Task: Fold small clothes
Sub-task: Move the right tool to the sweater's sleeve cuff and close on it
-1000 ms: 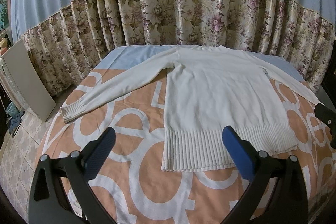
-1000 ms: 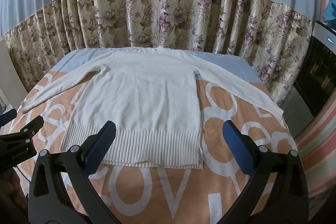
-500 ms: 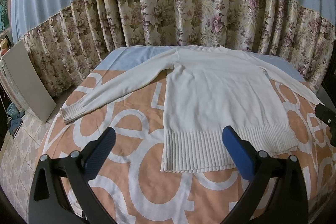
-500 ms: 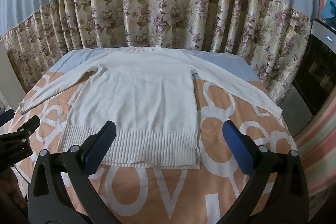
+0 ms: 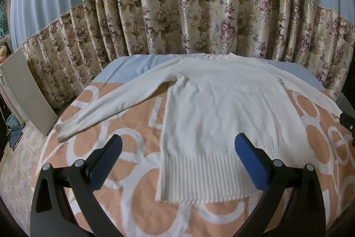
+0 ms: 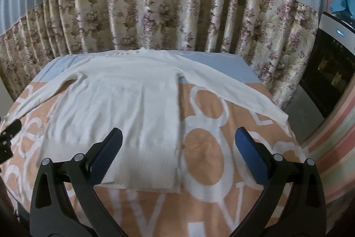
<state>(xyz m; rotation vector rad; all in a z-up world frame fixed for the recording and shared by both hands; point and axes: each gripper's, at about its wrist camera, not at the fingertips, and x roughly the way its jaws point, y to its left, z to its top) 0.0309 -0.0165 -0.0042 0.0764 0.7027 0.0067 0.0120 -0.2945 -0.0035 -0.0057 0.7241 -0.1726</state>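
A cream knit sweater lies flat on the table, collar at the far side, both sleeves spread out, ribbed hem nearest me. It also shows in the right wrist view. My left gripper is open and empty, held above the hem's left corner. My right gripper is open and empty above the hem's right corner. The left sleeve cuff lies at the table's left edge; the right sleeve cuff lies near the right edge.
The table wears an orange cloth with white letters and a blue strip at the back. Floral curtains hang close behind. A beige board leans at the left. A dark appliance stands at the right.
Both grippers have moved forward toward the sweater's hem; the right one also shifted right, its view now blurred by motion. Both stay open. The sweater has not moved.
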